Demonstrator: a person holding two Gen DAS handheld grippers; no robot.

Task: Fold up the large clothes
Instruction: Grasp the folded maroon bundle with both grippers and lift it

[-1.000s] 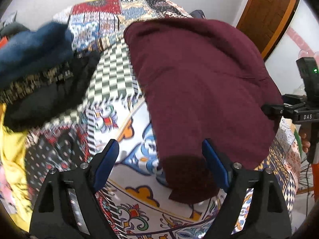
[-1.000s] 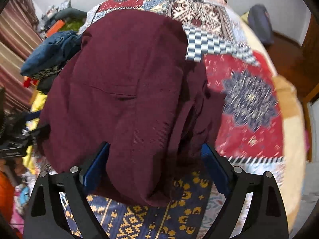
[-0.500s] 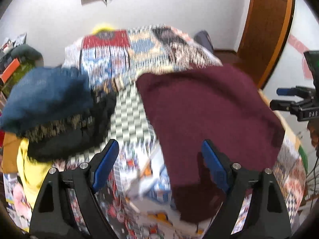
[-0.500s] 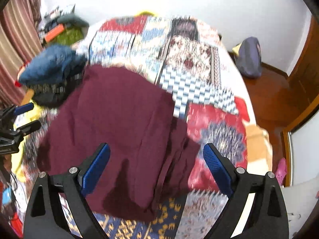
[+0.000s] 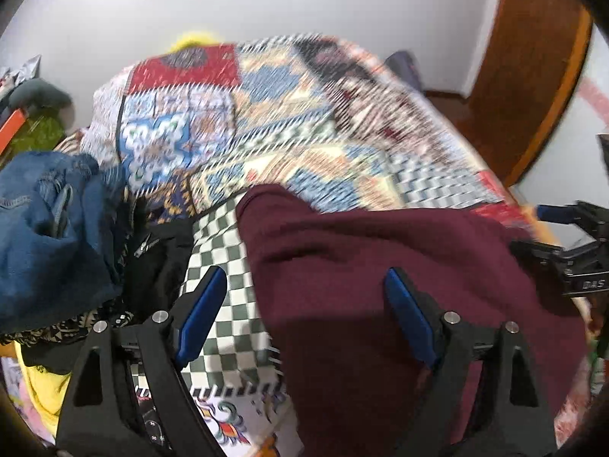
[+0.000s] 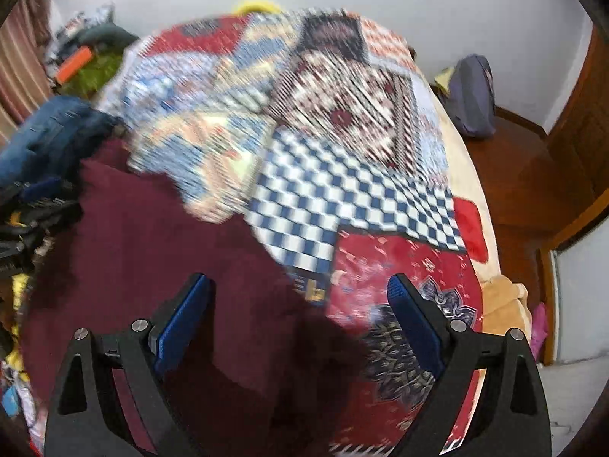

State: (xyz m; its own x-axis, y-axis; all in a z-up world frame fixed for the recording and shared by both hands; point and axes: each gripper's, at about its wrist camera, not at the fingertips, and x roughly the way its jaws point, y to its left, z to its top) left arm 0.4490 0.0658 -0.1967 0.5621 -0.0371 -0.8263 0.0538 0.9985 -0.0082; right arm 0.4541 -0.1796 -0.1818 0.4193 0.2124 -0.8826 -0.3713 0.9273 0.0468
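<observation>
A large maroon garment (image 5: 380, 266) lies spread on the patchwork bedspread (image 5: 266, 114); the right wrist view has it (image 6: 152, 247) at lower left. My left gripper (image 5: 304, 304) hangs above the garment's left edge, jaws wide open and empty, with its right finger over the cloth and its left finger over the green checks. My right gripper (image 6: 298, 304) is open and empty too, above the garment's right edge. Each gripper shows at the edge of the other's view: the right one (image 5: 571, 251) and the left one (image 6: 26, 213).
A pile of clothes sits on the bed's left side: blue denim (image 5: 49, 228), a black zipped garment (image 5: 156, 259) and something yellow (image 5: 42, 384). A wooden door (image 5: 533, 57) and wooden floor (image 6: 533, 175) lie to the right, with a grey bag (image 6: 472, 95) by the wall.
Both grippers have pulled back and tilted up from the maroon garment, so more of the bed and the far wall show. The garment stays on the bed; both stay open.
</observation>
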